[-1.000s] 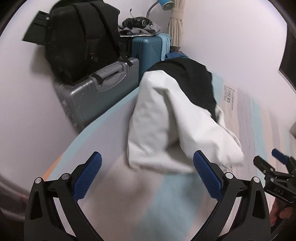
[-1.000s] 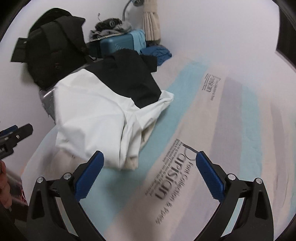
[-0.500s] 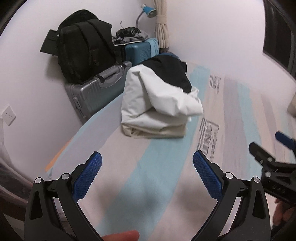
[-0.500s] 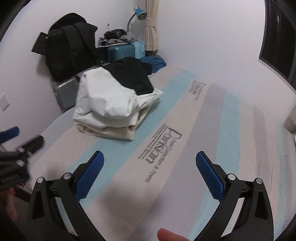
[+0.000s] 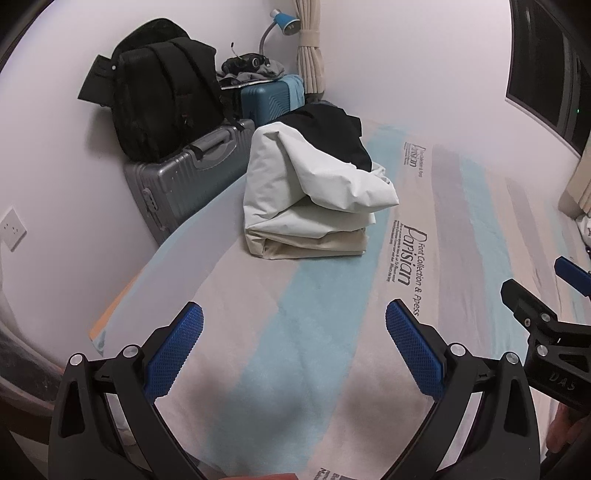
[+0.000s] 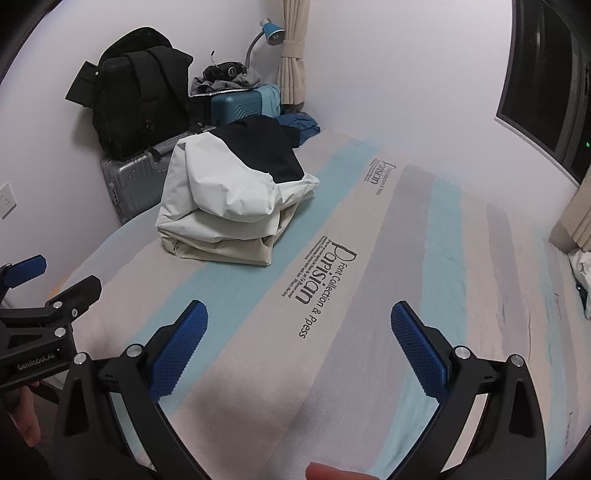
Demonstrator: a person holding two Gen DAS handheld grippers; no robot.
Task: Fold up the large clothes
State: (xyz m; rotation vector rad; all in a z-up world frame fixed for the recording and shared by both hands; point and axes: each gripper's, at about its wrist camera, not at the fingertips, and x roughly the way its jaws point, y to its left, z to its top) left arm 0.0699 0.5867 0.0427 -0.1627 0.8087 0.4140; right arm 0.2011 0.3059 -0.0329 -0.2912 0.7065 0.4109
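Clothes (image 5: 314, 192) stacked; both tools (image 5: 294, 352) agape.

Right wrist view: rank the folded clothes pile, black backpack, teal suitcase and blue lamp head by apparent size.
1. Folded clothes pile, nearest
2. Black backpack
3. Teal suitcase, partly hidden
4. Blue lamp head

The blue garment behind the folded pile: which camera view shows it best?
The right wrist view shows it best: the blue garment lies crumpled at the far end of the bed, beyond the folded pile. In the left wrist view the pile hides nearly all of it.
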